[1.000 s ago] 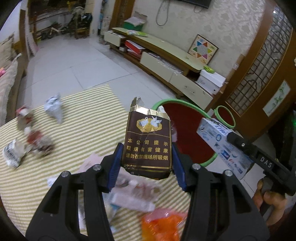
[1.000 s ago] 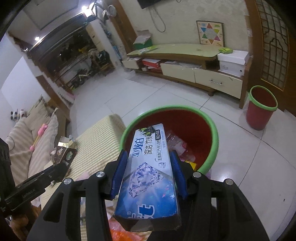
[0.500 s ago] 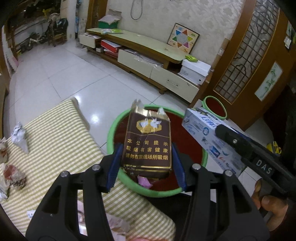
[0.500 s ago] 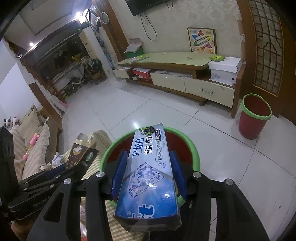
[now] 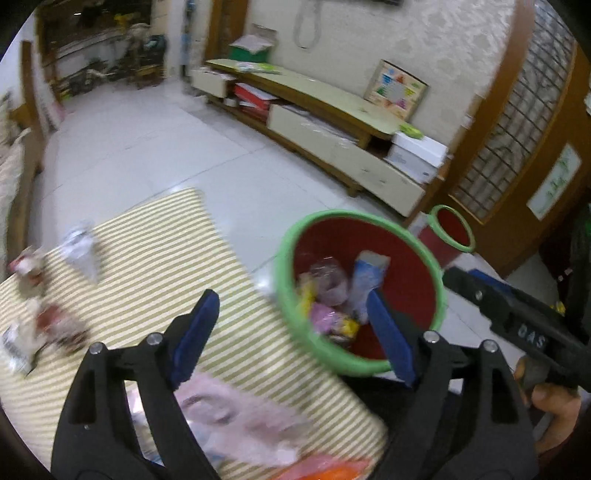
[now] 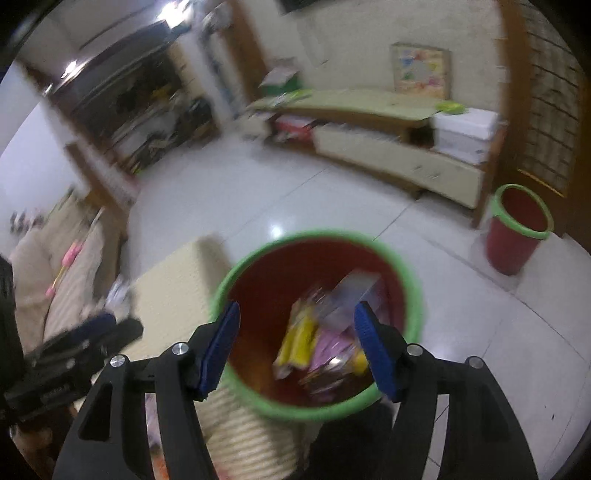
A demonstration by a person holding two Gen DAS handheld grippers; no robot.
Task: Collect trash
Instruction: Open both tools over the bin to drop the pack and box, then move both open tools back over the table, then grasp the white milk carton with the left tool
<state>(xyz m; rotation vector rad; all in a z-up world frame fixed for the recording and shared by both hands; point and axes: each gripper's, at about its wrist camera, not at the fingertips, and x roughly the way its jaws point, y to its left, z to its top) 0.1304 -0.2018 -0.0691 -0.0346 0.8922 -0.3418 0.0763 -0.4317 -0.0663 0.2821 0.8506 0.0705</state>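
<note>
A tiled living-room floor is seen beyond a striped table (image 5: 155,258). Left gripper (image 5: 291,332) and right gripper (image 6: 295,343) have just been opening; nothing is held between either pair of jaws. The toothpaste box (image 5: 365,280) lies among wrappers inside the red bin (image 5: 406,280). Crumpled trash (image 5: 79,249) is scattered on the table.

Indoor light, moderate. Ceiling lamps (image 6: 168,9) far beyond the tongs glare on the floor (image 6: 275,230). Right view heavily motion-blurred; left milder. Fisheye bending, dark corners.
</note>
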